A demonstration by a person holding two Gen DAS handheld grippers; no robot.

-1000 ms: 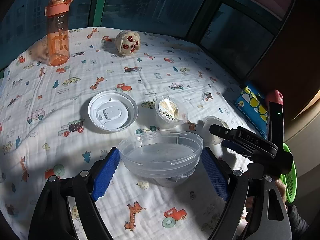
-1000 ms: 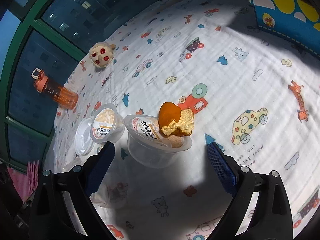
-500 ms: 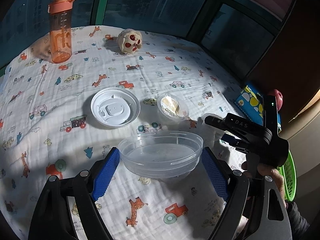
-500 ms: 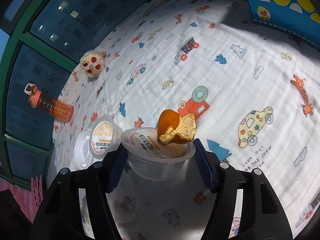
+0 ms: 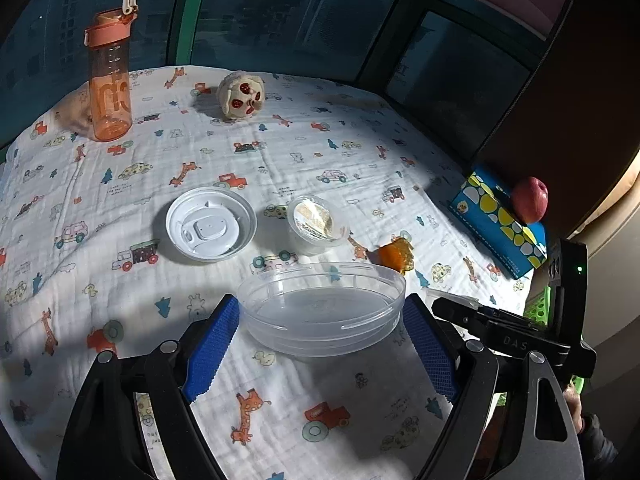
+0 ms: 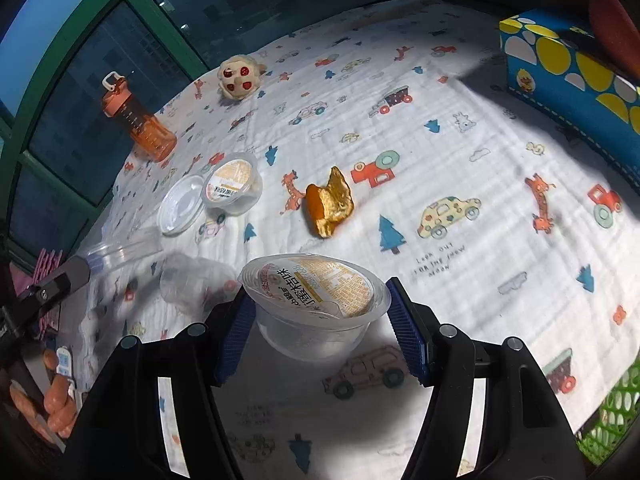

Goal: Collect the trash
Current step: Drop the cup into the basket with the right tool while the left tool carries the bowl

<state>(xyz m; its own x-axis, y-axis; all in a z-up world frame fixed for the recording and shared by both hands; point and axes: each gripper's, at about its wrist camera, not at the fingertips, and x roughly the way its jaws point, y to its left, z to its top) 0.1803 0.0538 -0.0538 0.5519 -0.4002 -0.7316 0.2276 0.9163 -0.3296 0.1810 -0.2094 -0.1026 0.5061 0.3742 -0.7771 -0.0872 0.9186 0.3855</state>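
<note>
My left gripper [image 5: 322,340] is shut on a clear shallow plastic bowl [image 5: 320,308], held above the patterned cloth. My right gripper [image 6: 320,322] is shut on a clear plastic cup [image 6: 316,304] with a printed foil lid, lifted off the cloth. An orange peel piece [image 6: 329,202] lies on the cloth beyond the cup; it also shows in the left wrist view [image 5: 394,256]. A second foil-lidded cup [image 5: 316,224] and a white round lid [image 5: 211,224] lie mid-table; they show in the right wrist view as the cup [image 6: 234,184] and the lid [image 6: 180,204].
An orange water bottle [image 5: 110,76] and a small plush toy [image 5: 241,95] stand at the far side. A blue patterned box [image 5: 498,222] with a red apple [image 5: 529,199] sits at the right edge. A green basket [image 6: 612,412] is below the table's right side.
My right gripper closed on the foil-lidded cup and lifted it back; the orange peel fell off it onto the cloth. My left gripper kept hold of the clear bowl.
</note>
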